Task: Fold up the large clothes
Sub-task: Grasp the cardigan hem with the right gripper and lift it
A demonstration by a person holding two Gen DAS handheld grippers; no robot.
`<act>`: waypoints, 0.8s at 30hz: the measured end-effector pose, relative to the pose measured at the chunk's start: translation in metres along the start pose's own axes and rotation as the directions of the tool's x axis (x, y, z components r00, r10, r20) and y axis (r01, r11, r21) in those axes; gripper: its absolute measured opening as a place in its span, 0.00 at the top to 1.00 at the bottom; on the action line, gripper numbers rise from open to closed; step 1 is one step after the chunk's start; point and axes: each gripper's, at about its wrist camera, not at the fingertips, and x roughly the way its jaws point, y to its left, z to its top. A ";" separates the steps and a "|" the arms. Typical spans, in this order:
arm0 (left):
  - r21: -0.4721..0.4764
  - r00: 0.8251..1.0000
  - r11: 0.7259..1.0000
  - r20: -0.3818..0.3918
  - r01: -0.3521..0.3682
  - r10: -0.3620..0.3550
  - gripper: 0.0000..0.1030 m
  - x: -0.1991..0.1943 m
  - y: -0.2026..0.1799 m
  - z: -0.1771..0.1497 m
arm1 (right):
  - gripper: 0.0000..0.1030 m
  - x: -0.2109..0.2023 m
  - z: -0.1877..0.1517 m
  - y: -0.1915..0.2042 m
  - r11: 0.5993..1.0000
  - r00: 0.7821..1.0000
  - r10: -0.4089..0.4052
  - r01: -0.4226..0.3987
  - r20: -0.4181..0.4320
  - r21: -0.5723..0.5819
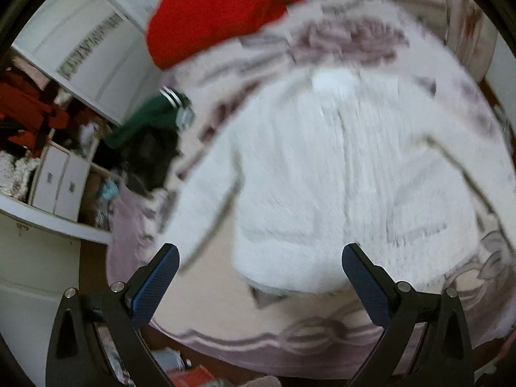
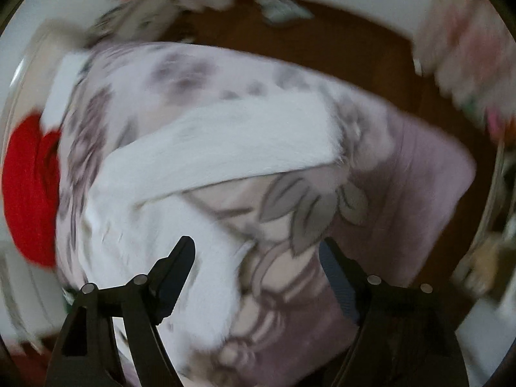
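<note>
Left hand-held gripper (image 1: 259,259): fingers spread, nothing between them.
Right hand-held gripper (image 2: 256,251): fingers spread, pinching nothing.
White fleece jacket (image 1: 338,174): spread on the floral bedspread (image 1: 338,345), ahead of both grippers.
Red garment (image 1: 219,13): beyond the jacket.

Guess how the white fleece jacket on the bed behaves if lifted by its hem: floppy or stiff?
Probably floppy: the white fleece jacket lies flat, its sleeve draped limp. Fuzzy pile suggests good grip. Likely light but bulky.
</note>
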 end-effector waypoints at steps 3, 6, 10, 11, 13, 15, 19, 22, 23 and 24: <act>0.013 0.997 1.000 -0.078 -0.007 0.008 0.00 0.044 -0.038 0.004 | 0.21 0.065 0.035 -0.055 0.984 0.998 0.052 -0.045 -0.036 0.170; -0.007 0.995 1.000 -0.097 -0.011 0.011 0.00 0.078 -0.072 0.015 | 0.21 0.123 0.060 -0.094 0.933 0.986 0.166 -0.158 0.001 0.323; -0.025 0.994 1.000 -0.106 -0.010 0.007 0.00 0.111 -0.110 0.041 | 0.20 0.174 0.079 -0.111 0.855 0.950 0.293 -0.311 0.109 0.416; -0.022 0.996 1.000 -0.095 -0.004 0.001 0.00 0.119 -0.122 0.054 | 0.20 0.176 0.080 -0.110 0.847 0.945 0.294 -0.327 0.143 0.420; -0.014 0.998 1.000 -0.061 0.001 -0.002 0.00 0.126 -0.136 0.072 | 0.39 0.176 0.080 -0.106 0.830 0.931 0.296 -0.362 0.214 0.424; -0.008 1.000 1.000 -0.019 0.001 -0.001 0.00 0.133 -0.152 0.097 | 0.73 0.174 0.083 -0.105 0.828 0.926 0.294 -0.371 0.238 0.420; 0.012 0.999 1.000 0.022 0.024 -0.024 0.00 0.145 -0.174 0.136 | 0.78 0.158 0.102 -0.099 0.830 0.909 0.305 -0.400 0.285 0.389; 0.020 0.999 0.999 0.044 0.026 -0.027 0.00 0.162 -0.184 0.151 | 0.79 0.141 0.135 -0.072 0.874 0.907 0.297 -0.384 0.299 0.298; 0.031 0.999 0.999 0.040 0.014 -0.016 0.00 0.173 -0.190 0.153 | 0.78 0.141 0.143 -0.065 0.889 0.911 0.298 -0.373 0.284 0.264; 0.044 1.000 0.999 0.023 0.008 -0.009 0.00 0.184 -0.194 0.155 | 0.78 0.141 0.148 -0.056 0.908 0.921 0.284 -0.348 0.267 0.234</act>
